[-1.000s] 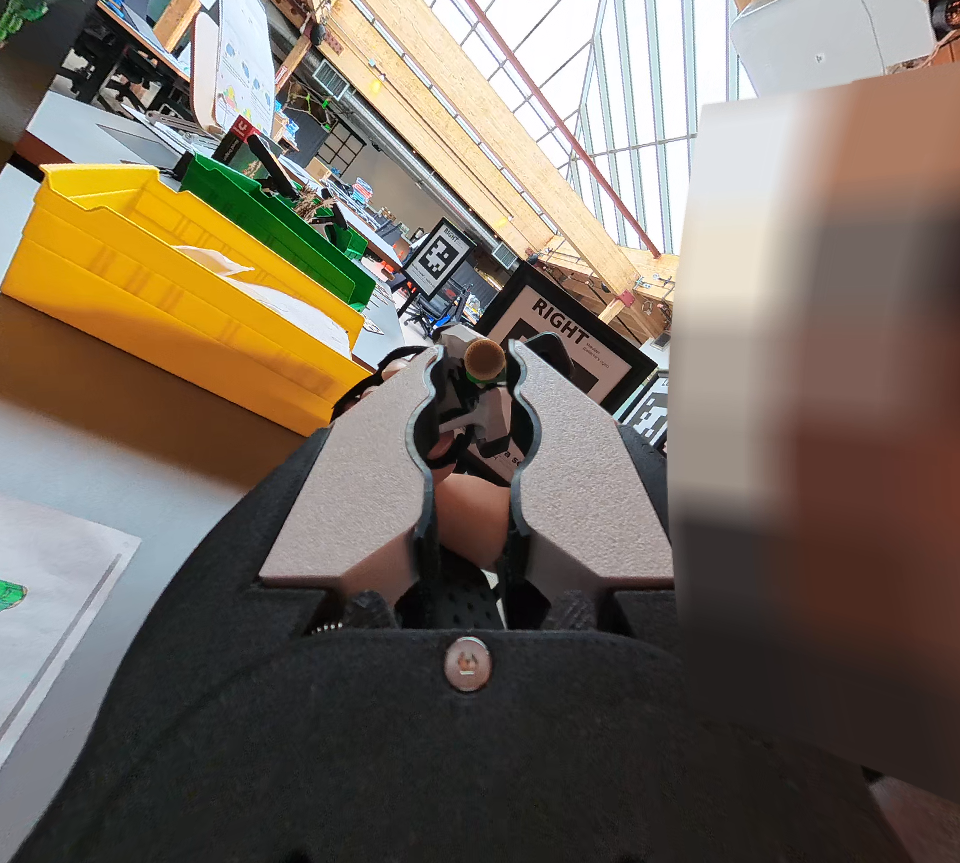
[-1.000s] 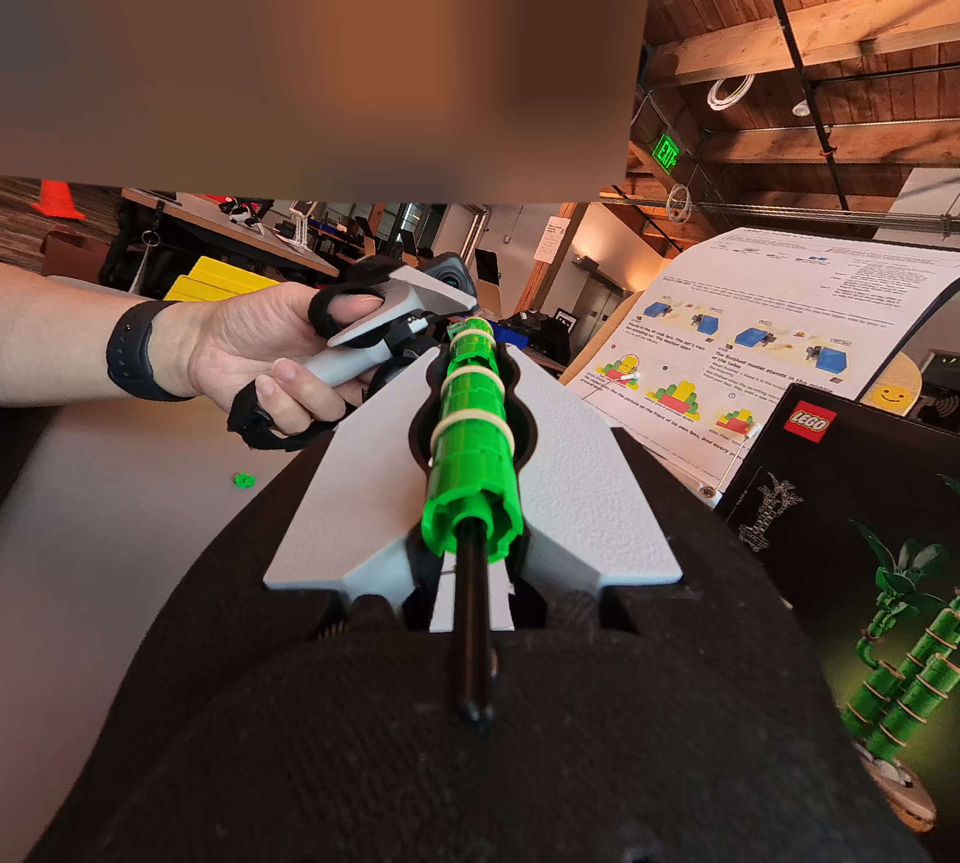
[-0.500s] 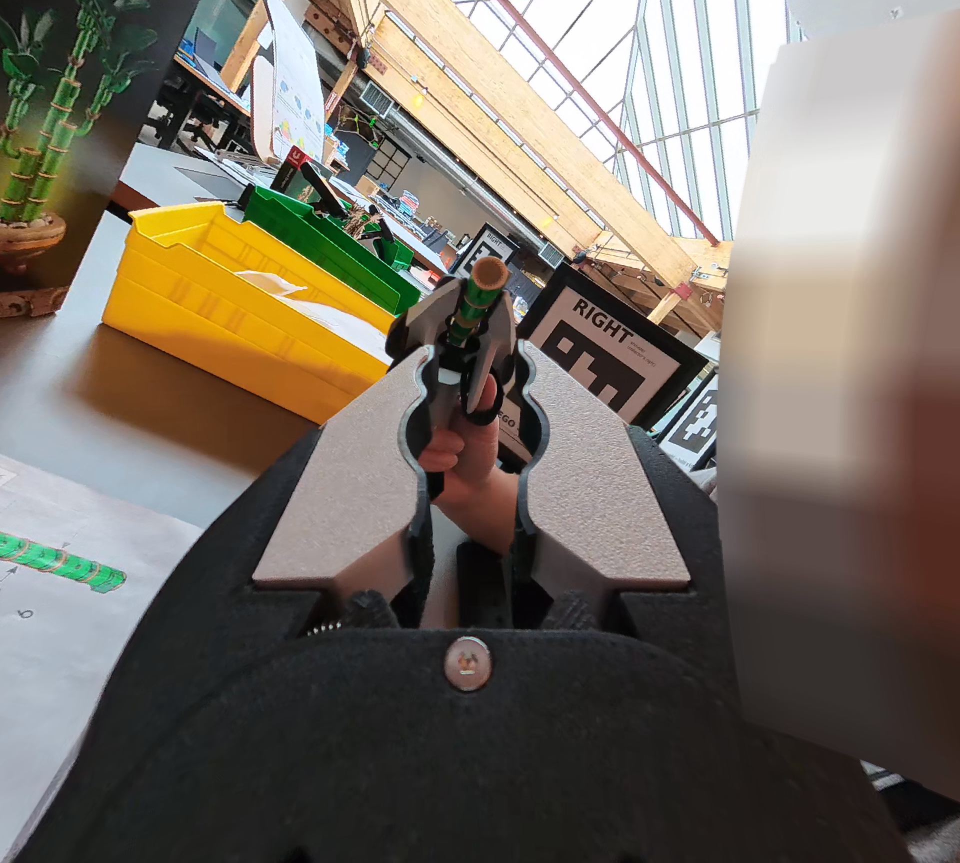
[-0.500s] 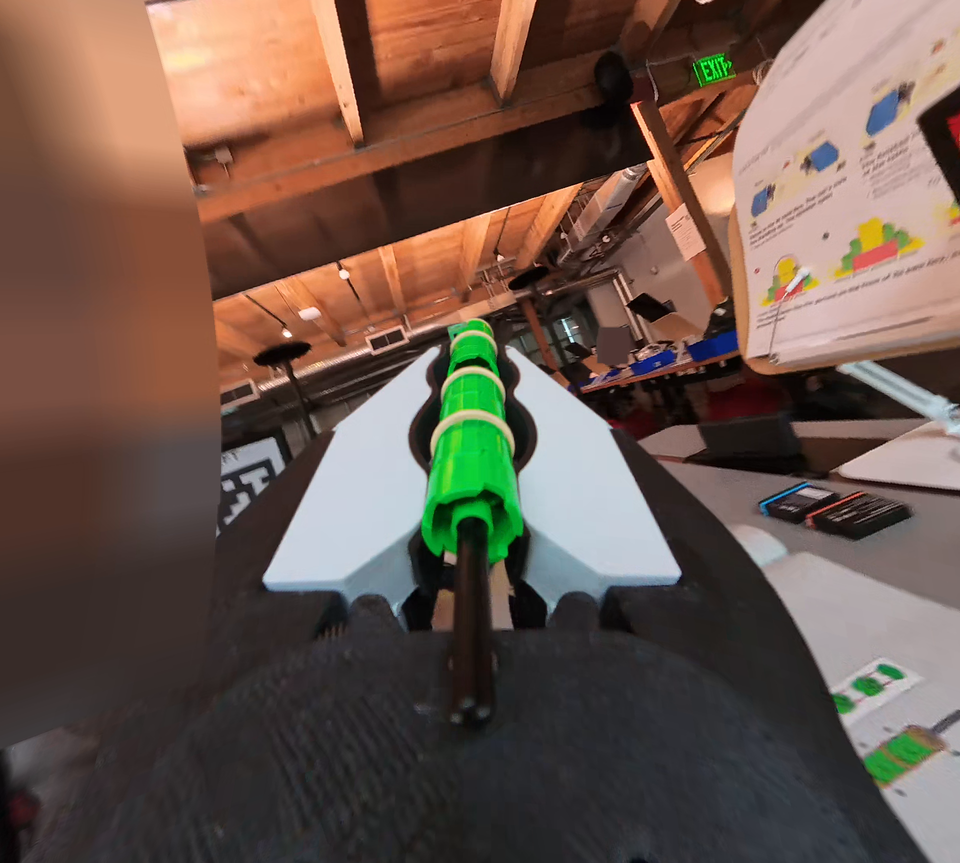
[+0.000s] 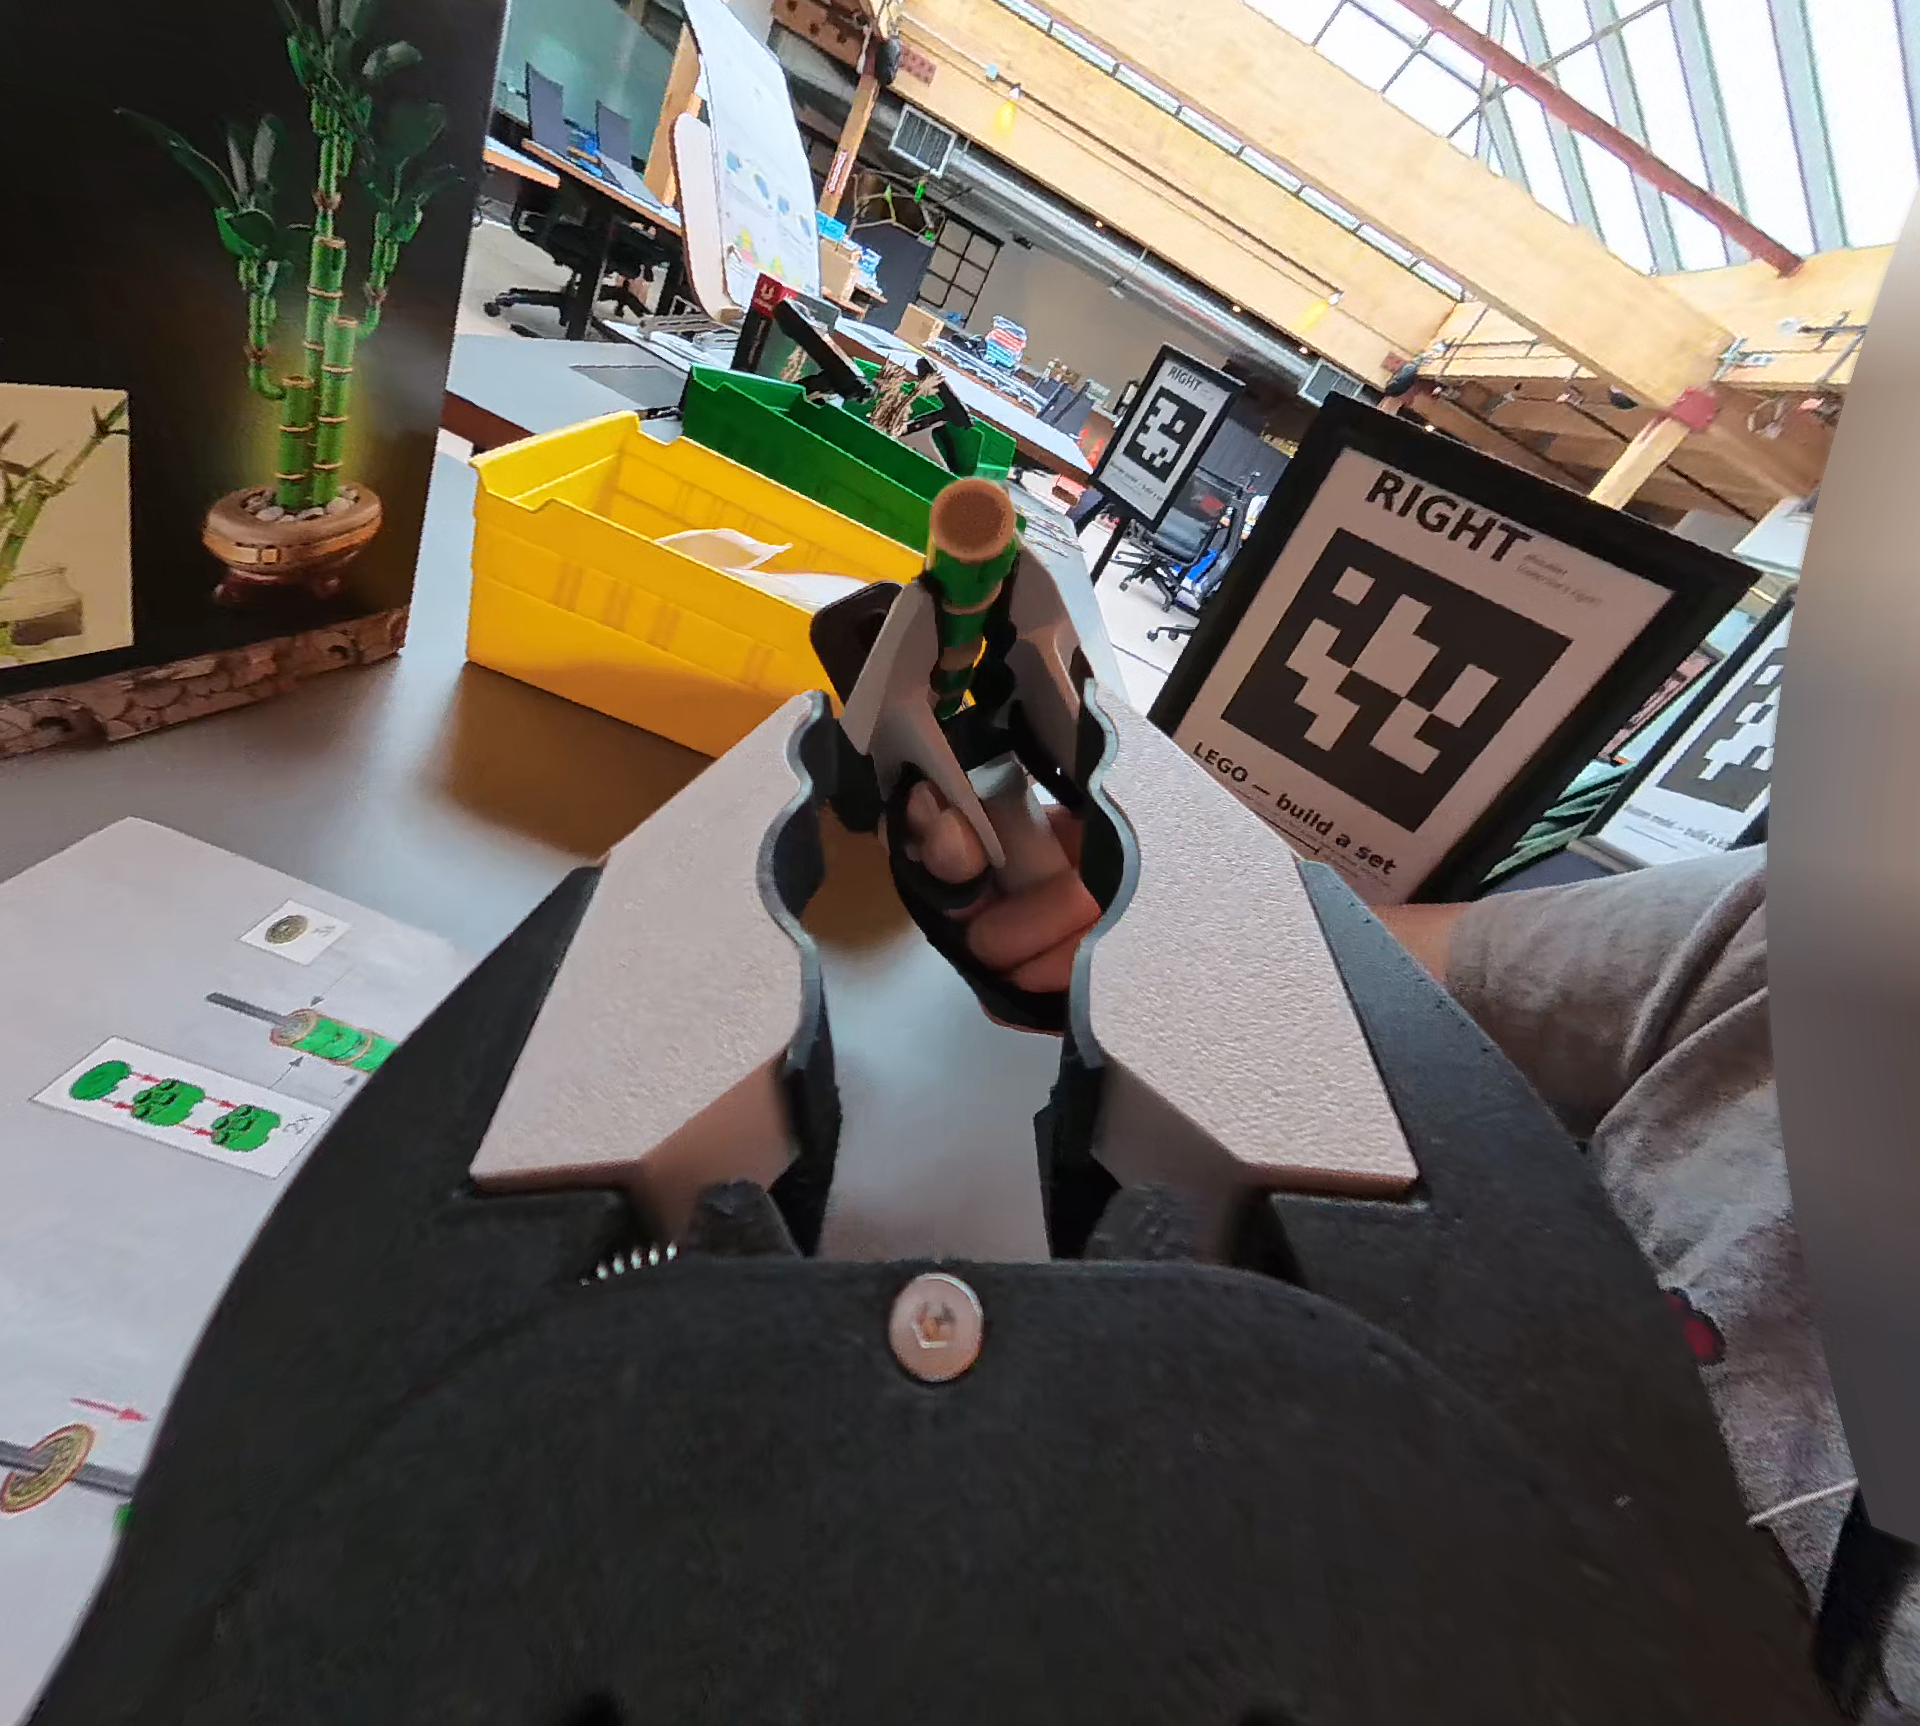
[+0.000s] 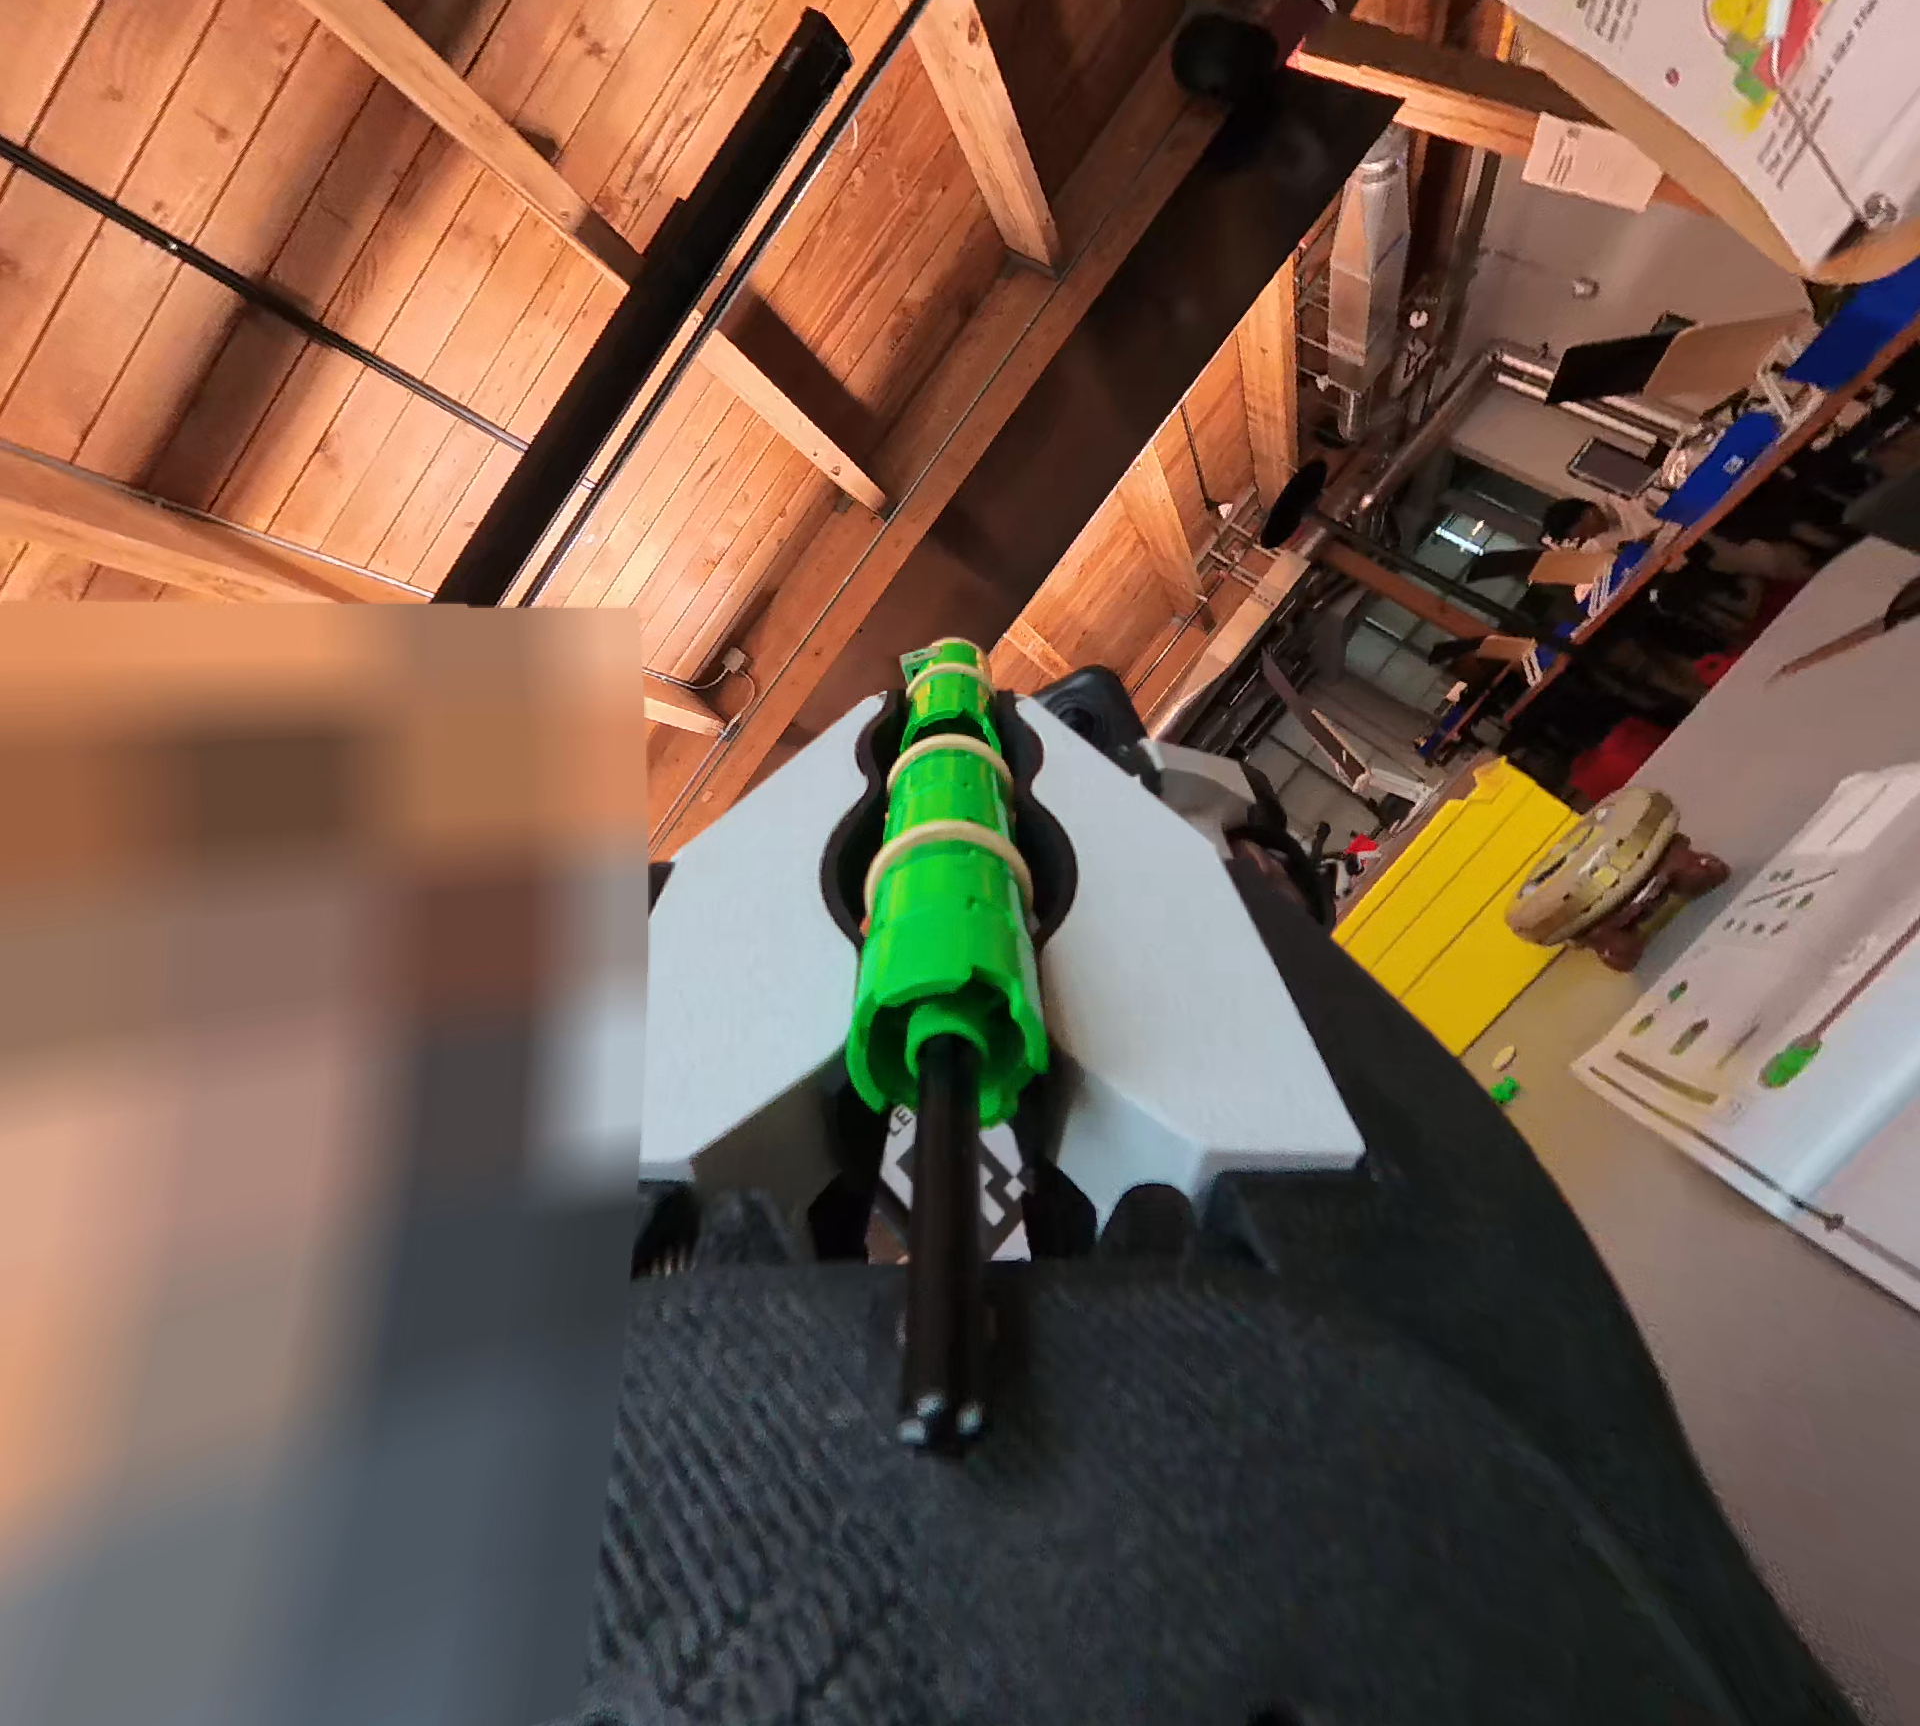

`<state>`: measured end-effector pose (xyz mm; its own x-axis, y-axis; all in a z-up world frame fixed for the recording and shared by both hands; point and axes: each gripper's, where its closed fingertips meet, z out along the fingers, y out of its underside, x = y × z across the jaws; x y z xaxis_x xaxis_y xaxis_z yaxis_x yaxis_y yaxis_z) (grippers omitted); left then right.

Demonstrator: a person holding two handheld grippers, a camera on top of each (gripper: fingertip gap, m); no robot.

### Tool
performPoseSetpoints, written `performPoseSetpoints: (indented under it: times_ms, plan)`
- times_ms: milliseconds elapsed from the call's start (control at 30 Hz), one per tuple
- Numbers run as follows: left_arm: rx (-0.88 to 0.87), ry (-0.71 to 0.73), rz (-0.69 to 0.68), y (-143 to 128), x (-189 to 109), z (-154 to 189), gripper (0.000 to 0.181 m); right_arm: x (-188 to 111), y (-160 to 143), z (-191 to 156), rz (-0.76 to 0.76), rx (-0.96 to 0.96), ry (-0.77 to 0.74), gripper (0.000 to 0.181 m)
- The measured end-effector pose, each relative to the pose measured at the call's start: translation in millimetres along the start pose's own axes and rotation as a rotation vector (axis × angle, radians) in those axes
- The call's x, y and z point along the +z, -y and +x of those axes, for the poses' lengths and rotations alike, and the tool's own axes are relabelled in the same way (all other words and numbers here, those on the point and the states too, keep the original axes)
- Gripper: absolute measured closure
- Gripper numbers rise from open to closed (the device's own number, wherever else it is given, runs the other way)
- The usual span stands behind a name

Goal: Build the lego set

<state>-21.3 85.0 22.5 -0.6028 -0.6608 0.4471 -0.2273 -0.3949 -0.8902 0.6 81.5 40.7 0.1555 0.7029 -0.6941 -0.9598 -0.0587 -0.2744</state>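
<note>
My right gripper [image 6: 951, 710] is shut on a green bamboo stalk [image 6: 945, 897] with tan rings, threaded on a black axle [image 6: 940, 1240] that sticks back toward the camera. It is tilted up at the wooden ceiling. In the left wrist view the right gripper [image 5: 961, 637] is held by a hand just beyond my fingertips. The stalk [image 5: 961, 596] and its tan end cap [image 5: 971, 523] stick up out of it. My left gripper [image 5: 945, 710] is open and empty, its jaws framing the right gripper without touching it.
A yellow bin [image 5: 623, 575] and a green bin [image 5: 810, 440] stand behind, and the set's black box [image 5: 208, 274] is at the left. An instruction sheet [image 5: 156, 1053] lies on the table. A marker board [image 5: 1434, 668] stands at the right. A brown-and-gold pot base [image 6: 1600, 866] sits by the yellow bin [image 6: 1455, 887]. Both grippers' tips are close together, under 4 cm apart.
My left gripper's jaws have opened wider and its view has tipped down toward the table. My right gripper has swung and rolled upward, still holding the stalk.
</note>
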Motion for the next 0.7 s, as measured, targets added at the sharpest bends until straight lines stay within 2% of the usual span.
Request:
performPoseSetpoints:
  times_ms: [100,233,333,500,700]
  plan:
    - [0.083,0.044,-0.014,3,-9,-11,0.134,-2,-4,13,-0.024,0.052,-0.05,0.166]
    - [0.414,0.178,-0.103,0,-25,-30,0.128,-4,-12,32,-0.079,0.115,-0.134,0.166]
    - [0.573,0.189,-0.198,-11,-27,-29,0.125,-5,-27,45,-0.153,0.164,-0.192,0.166]
    - [0.642,0.135,-0.284,-28,-23,-19,0.13,-6,-46,56,-0.235,0.231,-0.228,0.166]
    - [0.717,0.145,-0.373,-45,-23,-26,0.151,-6,-64,57,-0.325,0.28,-0.226,0.165]
